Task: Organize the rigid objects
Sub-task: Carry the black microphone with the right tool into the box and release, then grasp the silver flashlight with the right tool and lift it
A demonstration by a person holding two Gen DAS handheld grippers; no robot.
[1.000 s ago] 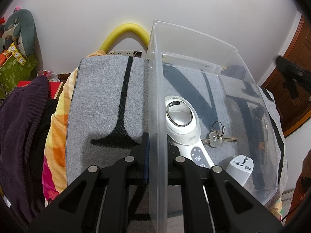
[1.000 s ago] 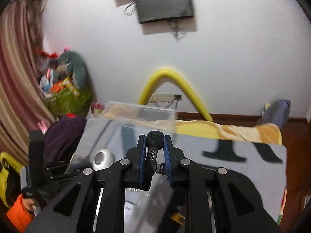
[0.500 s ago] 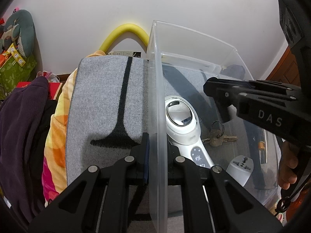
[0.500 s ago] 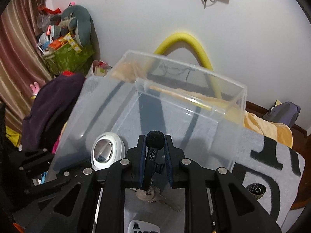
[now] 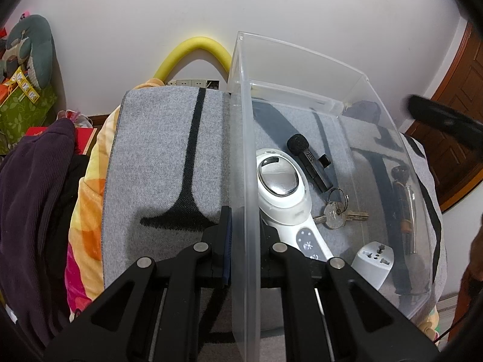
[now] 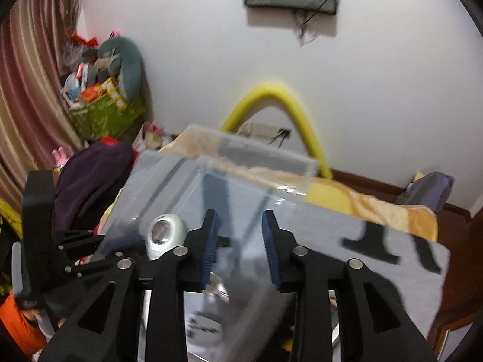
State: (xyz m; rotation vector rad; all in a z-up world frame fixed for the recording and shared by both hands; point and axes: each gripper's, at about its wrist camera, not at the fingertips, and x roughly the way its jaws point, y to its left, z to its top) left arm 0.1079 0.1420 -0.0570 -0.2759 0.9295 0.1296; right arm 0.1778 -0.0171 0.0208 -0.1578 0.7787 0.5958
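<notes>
The left gripper has its fingers closed tight; the right gripper holds its fingers apart, gripping nothing.

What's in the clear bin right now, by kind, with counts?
Handheld white device: 1
Small black microphone: 1
Key bunch: 1
White travel adapter: 1
Total in the clear bin: 4
A dark item shows at the far wall; unclear if inside.

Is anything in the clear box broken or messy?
Nothing looks broken or spilled. Inside the clear box the small black microphone, the white handheld device, the keys and the white plug adapter lie loosely at different angles. The left gripper clamps the box wall.
</notes>
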